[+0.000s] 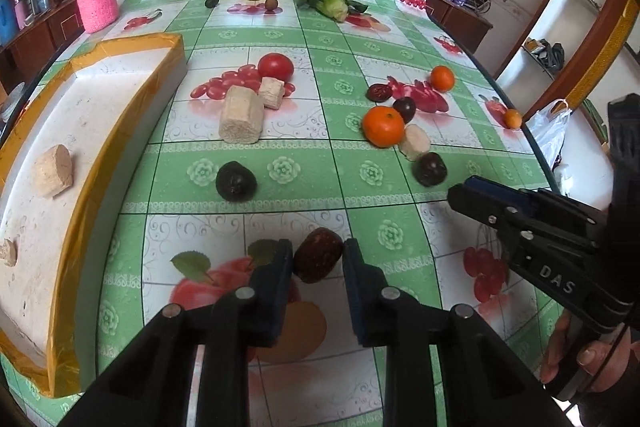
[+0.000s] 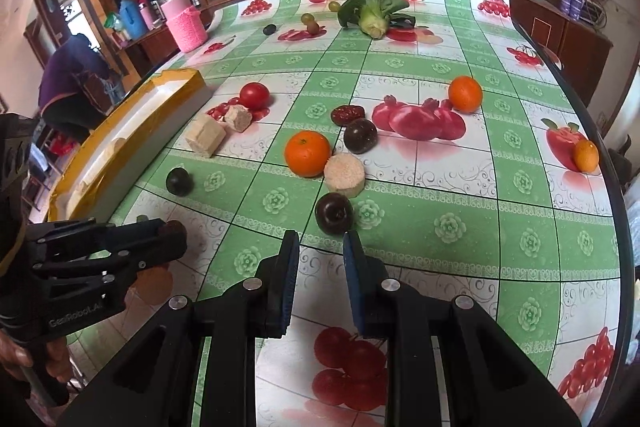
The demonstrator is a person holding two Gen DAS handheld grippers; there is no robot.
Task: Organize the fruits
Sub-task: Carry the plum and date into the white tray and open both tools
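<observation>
Now the left gripper is clamping a wrinkled, oval dark-red date near the counter's front edge; the right gripper is hovering, fingers apart, behind a smooth, round dark plum.

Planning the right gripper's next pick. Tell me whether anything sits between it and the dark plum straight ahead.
Nothing visible does. The right gripper is open and empty, and the dark plum lies just beyond its fingertips on bare tablecloth. The round beige slice and orange lie behind the plum.

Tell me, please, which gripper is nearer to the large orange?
Right. The right gripper hovers open just short of the large orange; the left gripper sits farther back, around a dark red fruit.
</observation>
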